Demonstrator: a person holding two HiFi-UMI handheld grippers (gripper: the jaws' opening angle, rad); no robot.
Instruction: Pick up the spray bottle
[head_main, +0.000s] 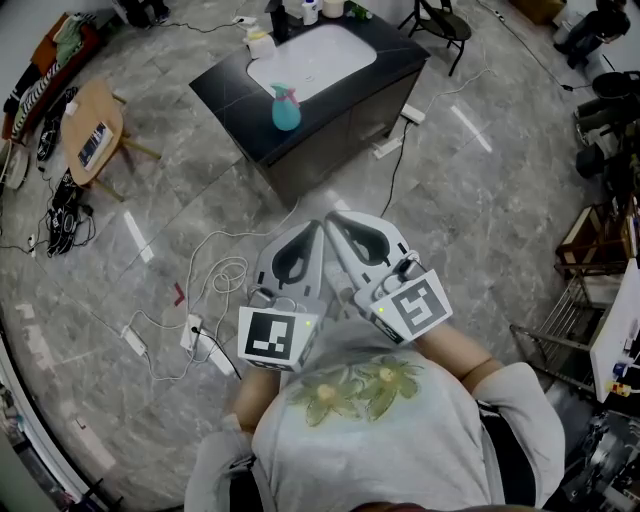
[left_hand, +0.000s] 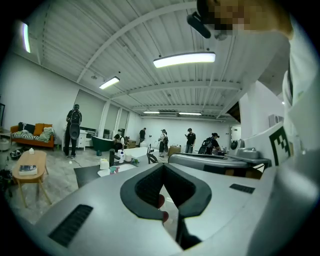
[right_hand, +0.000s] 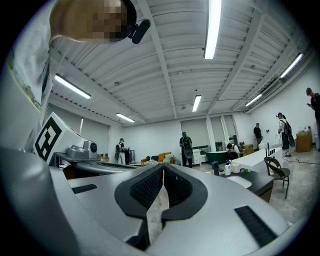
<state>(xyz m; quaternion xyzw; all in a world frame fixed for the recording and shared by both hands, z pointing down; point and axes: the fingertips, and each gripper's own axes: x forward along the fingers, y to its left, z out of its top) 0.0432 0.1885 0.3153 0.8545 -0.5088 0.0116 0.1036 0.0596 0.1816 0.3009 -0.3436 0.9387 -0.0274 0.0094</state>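
Left gripper (head_main: 317, 226) and right gripper (head_main: 334, 216) we held clenched, empty — spray bottle (head_main: 285, 108) at twelve o'clock, on dark counter (head_main: 225, 90) — its nozzle too small to make out.

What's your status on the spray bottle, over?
Left gripper shut, empty. Right gripper shut, empty. Spray bottle upright on counter ahead, untouched. Cables on floor between.

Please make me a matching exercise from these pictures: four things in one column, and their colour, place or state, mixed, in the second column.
1 spray bottle
2 counter
3 wooden table
4 left tongs

a shut, nothing between them
b teal
c black top
d at the far left of the head view

Pairs: 1-b, 2-c, 3-d, 4-a
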